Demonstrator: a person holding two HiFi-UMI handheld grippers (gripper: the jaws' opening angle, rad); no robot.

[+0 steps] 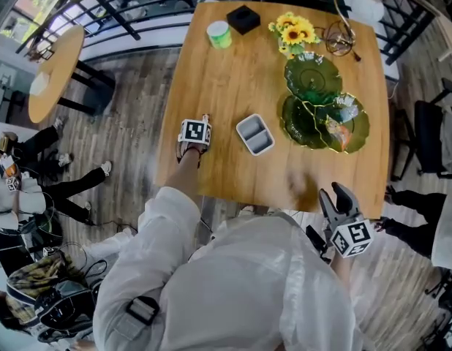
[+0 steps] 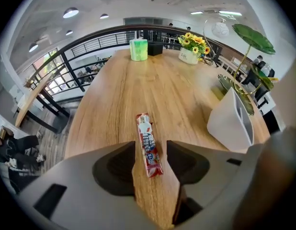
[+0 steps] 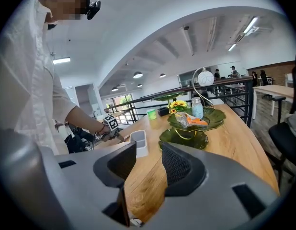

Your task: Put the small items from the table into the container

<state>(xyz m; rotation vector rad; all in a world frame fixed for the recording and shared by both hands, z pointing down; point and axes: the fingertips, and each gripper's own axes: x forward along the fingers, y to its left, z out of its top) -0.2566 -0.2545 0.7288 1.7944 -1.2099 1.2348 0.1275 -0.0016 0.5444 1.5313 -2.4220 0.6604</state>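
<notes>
A red snack packet (image 2: 148, 140) lies flat on the wooden table (image 2: 186, 95), its near end between the two jaws of my left gripper (image 2: 151, 150). The jaws stand wide apart on either side of it, and the pads do not press on it. In the head view the left gripper (image 1: 194, 143) points steeply down near the table's left edge and hides the packet. The white two-compartment container (image 1: 254, 134) sits just to its right, and also shows as the white container (image 2: 232, 121). My right gripper (image 1: 334, 194) hovers open and empty by the table's near edge.
A green leaf-shaped tiered tray (image 1: 325, 115) with packets stands at the right of the table. At the far end are yellow flowers (image 1: 293, 31), a green cup (image 1: 219, 34) and a black box (image 1: 243, 19). A railing and a round table (image 1: 54, 72) lie beyond the left edge.
</notes>
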